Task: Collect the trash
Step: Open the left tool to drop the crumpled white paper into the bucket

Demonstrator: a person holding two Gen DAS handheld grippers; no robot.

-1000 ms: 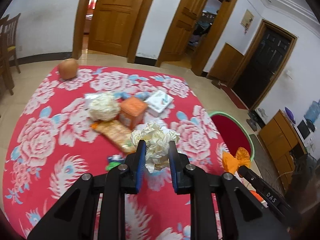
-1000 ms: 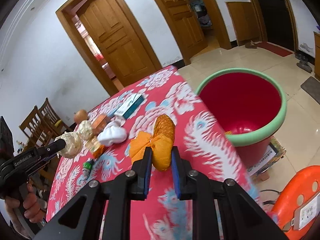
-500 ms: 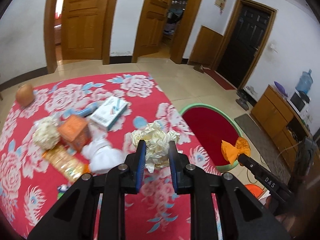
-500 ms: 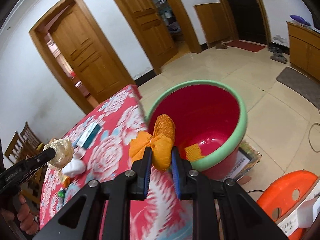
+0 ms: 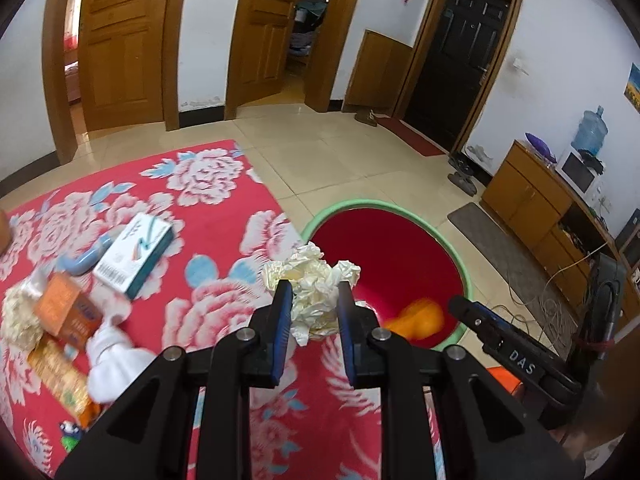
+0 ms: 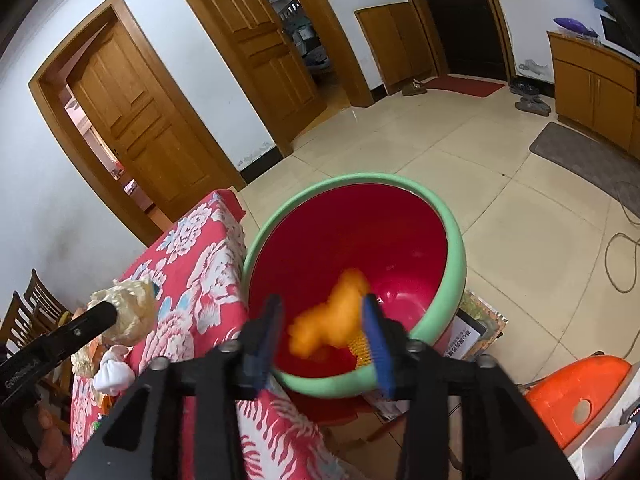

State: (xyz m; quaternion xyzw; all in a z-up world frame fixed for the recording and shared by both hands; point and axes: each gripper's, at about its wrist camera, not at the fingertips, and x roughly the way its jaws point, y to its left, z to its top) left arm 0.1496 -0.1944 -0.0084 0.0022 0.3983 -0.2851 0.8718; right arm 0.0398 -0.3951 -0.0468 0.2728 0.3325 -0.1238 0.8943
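Orange wrapper (image 6: 332,320) is blurred, loose between the right tongs (image 6: 324,330), whose jaws have just been opening and no longer press it; it hangs over the red bin (image 6: 456,248), apparently dropping in; crumpled pale paper (image 5: 316,292) sits clamped in the near-closed left tongs (image 5: 314,312), above the tabletop (image 5: 224,236) edge; the bin lies just ahead and right of them; the left hand likely needs carrying over the rim.

"DAS" on right tongs (image 5: 516,354)
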